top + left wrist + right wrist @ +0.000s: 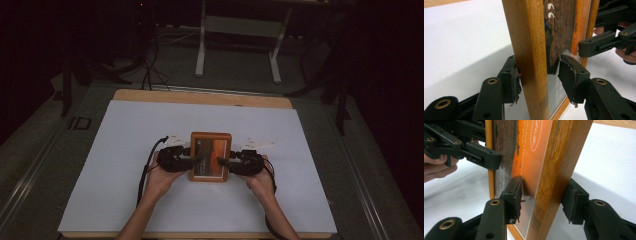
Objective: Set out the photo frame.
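1. High view: a wooden picture frame [210, 156] sits near the middle of a white sheet [125, 150] that covers a wooden table [200, 96]. The frame holds an orange and dark print behind a clear pane.
2. High view: the left gripper [196, 160] reaches the frame's left edge and the right gripper [224, 161] reaches its right edge. Each is carried in one hand, with the forearms entering from the bottom of the view. A black cable trails from each gripper.
3. Left gripper view: the frame [531, 50] stands on edge between this gripper's two black jaws. One pad [515, 83] touches the outer face of the wooden side bar. The other pad [569, 75] rests against the pane side. State: clamped on the picture frame's side bar.
4. Left gripper view: the right gripper's jaw and part of a hand show beyond the far side of the frame.
5. Right gripper view: the frame [559, 175] stands between this gripper's jaws. One pad [515, 195] presses on the clear pane over the orange print. The other pad [574, 200] lies at the back of the wooden side bar; whether it makes full contact I cannot tell. State: grasping the picture frame's opposite side bar.
6. Right gripper view: the left gripper's jaw is set on the far edge of the frame, with fingers of the hand behind it.
7. Floor beyond the table: a white metal stand [240, 40] and loose cables lie in dim light.
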`<action>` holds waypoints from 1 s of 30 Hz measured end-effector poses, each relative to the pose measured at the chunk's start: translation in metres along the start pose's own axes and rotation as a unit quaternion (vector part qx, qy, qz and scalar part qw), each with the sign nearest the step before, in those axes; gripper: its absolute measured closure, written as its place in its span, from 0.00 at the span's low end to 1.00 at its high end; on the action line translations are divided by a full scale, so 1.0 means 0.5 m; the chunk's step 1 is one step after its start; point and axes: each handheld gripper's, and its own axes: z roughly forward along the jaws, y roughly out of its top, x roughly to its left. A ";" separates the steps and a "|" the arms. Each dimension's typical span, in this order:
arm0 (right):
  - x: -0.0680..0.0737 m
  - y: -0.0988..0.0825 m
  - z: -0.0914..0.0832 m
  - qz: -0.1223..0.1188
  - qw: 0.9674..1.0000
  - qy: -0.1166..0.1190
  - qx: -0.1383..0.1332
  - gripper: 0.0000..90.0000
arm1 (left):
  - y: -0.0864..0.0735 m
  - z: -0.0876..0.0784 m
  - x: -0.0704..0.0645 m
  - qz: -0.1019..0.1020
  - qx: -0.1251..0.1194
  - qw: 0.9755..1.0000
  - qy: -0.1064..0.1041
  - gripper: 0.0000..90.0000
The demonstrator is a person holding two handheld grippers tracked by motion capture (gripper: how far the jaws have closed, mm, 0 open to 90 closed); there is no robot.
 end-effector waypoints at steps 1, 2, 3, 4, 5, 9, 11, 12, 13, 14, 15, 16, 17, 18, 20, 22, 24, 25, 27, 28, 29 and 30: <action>0.000 0.000 -0.001 -0.002 1.000 0.000 0.001 0.59 | 0.000 0.000 0.000 -0.001 0.000 1.000 0.000 0.57; 0.001 0.000 -0.001 -0.003 1.000 -0.001 0.000 0.59 | 0.000 -0.001 0.001 -0.003 0.000 1.000 0.002 0.56; 0.001 -0.001 -0.002 -0.004 1.000 -0.001 0.000 0.58 | -0.001 -0.002 0.002 -0.005 -0.002 1.000 0.002 0.56; 0.001 0.000 -0.002 -0.004 1.000 -0.001 -0.001 0.56 | -0.002 -0.003 0.003 -0.007 -0.003 1.000 0.001 0.55; 0.001 0.000 -0.004 -0.004 1.000 -0.003 -0.002 0.55 | -0.003 -0.005 0.004 -0.010 -0.005 1.000 -0.002 0.55; -0.004 0.001 -0.010 0.000 1.000 -0.006 -0.007 0.56 | -0.006 -0.009 0.004 -0.011 -0.004 1.000 -0.007 0.56; -0.006 0.002 -0.013 0.003 1.000 -0.010 -0.009 0.56 | -0.007 -0.011 0.001 -0.008 -0.003 1.000 -0.008 0.58; -0.007 0.002 -0.015 0.004 1.000 -0.012 -0.010 0.57 | -0.007 -0.011 0.000 -0.007 -0.002 1.000 -0.007 0.57; -0.008 0.002 -0.016 0.006 1.000 -0.012 -0.012 0.57 | -0.007 -0.011 0.000 -0.008 -0.001 1.000 -0.007 0.57; -0.009 0.002 -0.017 0.007 1.000 -0.012 -0.012 0.57 | -0.008 -0.011 0.001 -0.009 0.000 1.000 -0.009 0.57; -0.009 0.002 -0.017 0.007 1.000 -0.012 -0.013 0.57 | -0.008 -0.012 0.001 -0.010 0.001 1.000 -0.010 0.57; -0.009 0.002 -0.018 0.006 1.000 -0.012 -0.013 0.57 | -0.009 -0.013 0.002 -0.012 0.000 1.000 -0.010 0.57; -0.009 0.002 -0.018 0.006 1.000 -0.012 -0.013 0.56 | -0.009 -0.013 0.003 -0.013 0.000 1.000 -0.010 0.55; -0.009 0.003 -0.019 0.006 1.000 -0.012 -0.013 0.56 | -0.010 -0.015 0.004 -0.014 0.000 1.000 -0.008 0.53; -0.009 0.005 -0.024 0.007 1.000 -0.011 -0.016 0.54 | -0.010 -0.021 0.008 -0.018 -0.003 1.000 -0.006 0.51; -0.009 0.007 -0.033 0.007 1.000 -0.009 -0.019 0.53 | -0.012 -0.031 0.011 -0.022 -0.007 1.000 -0.004 0.49; -0.009 0.009 -0.045 0.005 1.000 -0.009 -0.024 0.53 | -0.013 -0.043 0.015 -0.027 -0.012 1.000 -0.001 0.48; -0.010 0.011 -0.052 0.005 1.000 -0.009 -0.027 0.52 | -0.013 -0.050 0.017 -0.027 -0.015 1.000 0.001 0.48; -0.011 0.013 -0.067 0.006 0.999 -0.012 -0.032 0.51 | -0.015 -0.065 0.021 -0.027 -0.021 0.999 0.011 0.47; -0.012 0.015 -0.075 0.007 0.999 -0.014 -0.035 0.51 | -0.016 -0.072 0.024 -0.027 -0.023 0.999 0.018 0.46; -0.014 0.015 -0.083 0.008 0.999 -0.017 -0.037 0.51 | -0.019 -0.080 0.027 -0.029 -0.024 0.999 0.025 0.46; -0.016 0.016 -0.091 0.009 0.999 -0.020 -0.041 0.51 | -0.022 -0.089 0.032 -0.032 -0.025 0.999 0.032 0.46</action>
